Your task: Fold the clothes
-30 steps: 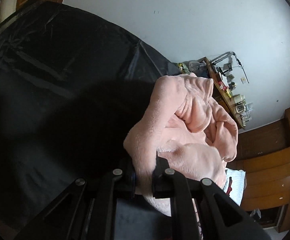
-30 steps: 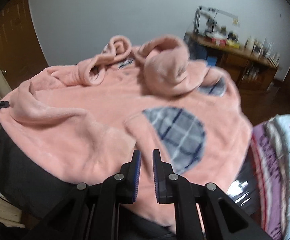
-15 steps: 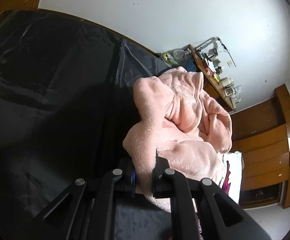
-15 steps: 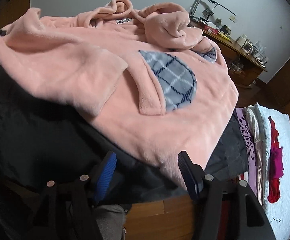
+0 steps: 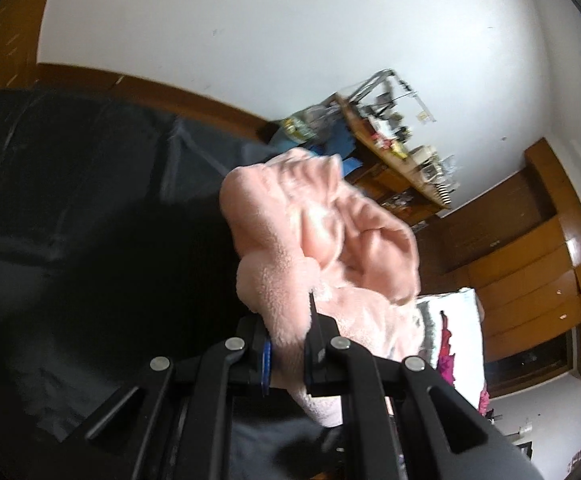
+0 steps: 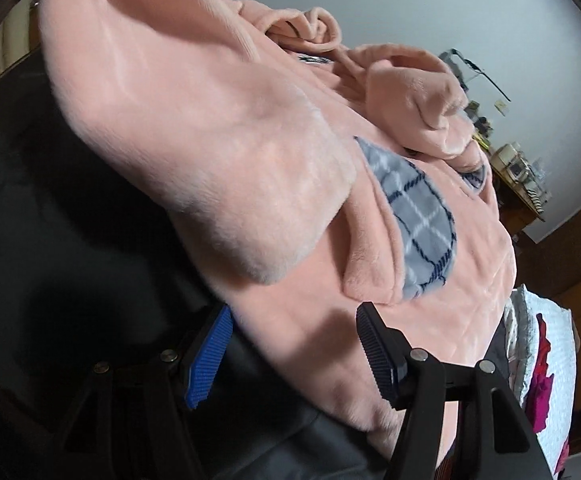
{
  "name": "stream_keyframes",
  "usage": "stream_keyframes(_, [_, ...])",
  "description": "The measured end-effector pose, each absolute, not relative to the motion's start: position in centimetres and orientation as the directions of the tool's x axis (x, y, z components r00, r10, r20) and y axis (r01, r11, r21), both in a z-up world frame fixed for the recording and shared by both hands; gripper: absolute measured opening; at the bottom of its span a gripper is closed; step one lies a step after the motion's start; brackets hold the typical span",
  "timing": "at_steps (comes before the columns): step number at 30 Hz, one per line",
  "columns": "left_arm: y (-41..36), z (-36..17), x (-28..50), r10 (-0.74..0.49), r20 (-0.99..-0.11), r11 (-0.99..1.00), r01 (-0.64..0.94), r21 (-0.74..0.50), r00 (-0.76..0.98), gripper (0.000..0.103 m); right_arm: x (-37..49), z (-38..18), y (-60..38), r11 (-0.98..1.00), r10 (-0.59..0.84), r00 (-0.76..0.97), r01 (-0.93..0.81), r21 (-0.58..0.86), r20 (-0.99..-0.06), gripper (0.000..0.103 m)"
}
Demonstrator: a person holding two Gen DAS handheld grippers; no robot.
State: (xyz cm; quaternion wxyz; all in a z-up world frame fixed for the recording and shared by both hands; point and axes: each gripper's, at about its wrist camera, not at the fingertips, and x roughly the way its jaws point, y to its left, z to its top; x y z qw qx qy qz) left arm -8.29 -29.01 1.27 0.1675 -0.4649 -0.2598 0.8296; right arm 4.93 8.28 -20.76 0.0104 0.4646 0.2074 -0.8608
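A pink fleece hoodie (image 6: 218, 152) with a grey plaid pocket patch (image 6: 422, 220) lies spread on a black sheet (image 6: 50, 220). One sleeve is folded across the body, its cuff near the patch. My right gripper (image 6: 294, 340) is open, its jaws standing either side of the hoodie's bottom hem. My left gripper (image 5: 288, 328) is shut on a bunched fold of the pink hoodie (image 5: 330, 240) and holds it above the black sheet (image 5: 70, 200).
A cluttered wooden desk (image 5: 394, 148) stands by the white wall. Wooden cabinets (image 5: 530, 264) are at the right. A white quilt with a red floral print (image 6: 542, 360) lies beside the black sheet.
My right gripper moved in closer to the hoodie's hem, its open jaws now straddling the edge. My left gripper kept its hold and shifted, the view tilting further.
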Motion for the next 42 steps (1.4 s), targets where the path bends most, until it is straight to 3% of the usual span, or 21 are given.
stream_keyframes(13, [-28.3, 4.4, -8.7, 0.529, -0.638, -0.792, -0.055, -0.608, -0.56, 0.013, 3.8, -21.6, 9.3, -0.937, 0.113, -0.553, 0.217, -0.274, -0.825, 0.066])
stream_keyframes(15, [-28.5, 3.9, -8.7, 0.527, -0.647, -0.796, -0.052, -0.604, -0.552, 0.013, 3.4, -21.5, 9.4, -0.948, 0.102, -0.542, 0.203, -0.247, -0.834, 0.055])
stream_keyframes(16, [-28.6, 3.7, -8.7, 0.526, -0.651, -0.797, -0.05, -0.602, -0.548, 0.013, 3.2, -21.5, 9.5, -0.954, 0.099, -0.531, 0.188, -0.232, -0.841, 0.035])
stream_keyframes(17, [-28.8, 3.4, -8.8, 0.525, -0.654, -0.797, -0.045, -0.602, -0.545, 0.013, 3.1, -21.3, 9.4, -0.959, 0.104, -0.522, 0.173, -0.225, -0.847, 0.025])
stream_keyframes(19, [-29.5, 2.9, -8.9, 0.523, -0.655, -0.794, -0.033, -0.607, -0.546, 0.013, 3.0, -20.8, 8.9, -0.964, 0.104, -0.512, 0.159, -0.212, -0.852, 0.018])
stream_keyframes(23, [-34.0, 3.6, -8.6, 0.465, -0.635, -0.805, 0.005, -0.594, -0.617, 0.011, 4.2, -17.8, 7.0, -0.969, 0.06, -0.528, 0.173, -0.177, -0.847, 0.017])
stream_keyframes(24, [-35.5, 4.5, -8.2, 0.419, -0.624, -0.823, 0.014, -0.567, -0.66, 0.0, 4.7, -16.7, 6.3, -0.973, 0.035, -0.529, 0.177, -0.151, -0.848, 0.016])
stream_keyframes(26, [-39.2, 6.8, -7.1, 0.33, -0.58, -0.846, 0.039, -0.531, -0.745, 0.0, 5.4, -15.2, 5.1, -0.974, -0.018, -0.528, 0.201, -0.105, -0.849, 0.016])
stream_keyframes(28, [-43.1, 8.7, -6.3, 0.276, -0.548, -0.851, 0.064, -0.521, -0.79, 0.0, 6.0, -13.9, 3.2, -0.966, -0.109, -0.512, 0.257, -0.031, -0.852, 0.007])
stream_keyframes(33, [-46.9, 6.4, -5.5, 0.269, -0.638, -0.877, 0.09, -0.472, -0.722, 0.001, 7.0, -12.1, -3.4, -0.912, -0.227, -0.512, 0.409, -0.003, -0.829, 0.008])
stream_keyframes(35, [-46.8, 2.7, -5.6, 0.316, -0.688, -0.858, 0.112, -0.501, -0.653, 0.013, 6.6, -12.3, -3.5, -0.932, -0.2, -0.518, 0.362, -0.001, -0.832, 0.008])
stream_keyframes(36, [-46.5, 0.8, -5.5, 0.34, -0.704, -0.844, 0.128, -0.521, -0.623, 0.036, 6.2, -12.5, -3.3, -0.944, -0.177, -0.514, 0.329, -0.002, -0.839, 0.008])
stream_keyframes(37, [-46.2, -1.1, -5.3, 0.362, -0.717, -0.829, 0.145, -0.54, -0.596, 0.069, 5.9, -12.8, -3.0, -0.956, -0.161, -0.496, 0.294, 0.01, -0.853, 0.008])
stream_keyframes(38, [-45.8, -2.9, -5.3, 0.386, -0.725, -0.812, 0.162, -0.56, -0.571, 0.081, 5.6, -13.0, -2.7, -0.961, -0.163, -0.481, 0.276, 0.027, -0.861, 0.008])
stream_keyframes(39, [-45.2, -4.9, -5.3, 0.409, -0.729, -0.794, 0.179, -0.581, -0.549, 0.086, 5.3, -13.2, -2.2, -0.966, -0.163, -0.468, 0.256, 0.043, -0.868, 0.008])
stream_keyframes(42, [-42.7, -9.8, -5.4, 0.47, -0.743, -0.758, 0.213, -0.616, -0.476, 0.086, 4.7, -13.5, -1.6, -0.975, -0.097, -0.467, 0.224, -0.012, -0.879, 0.015])
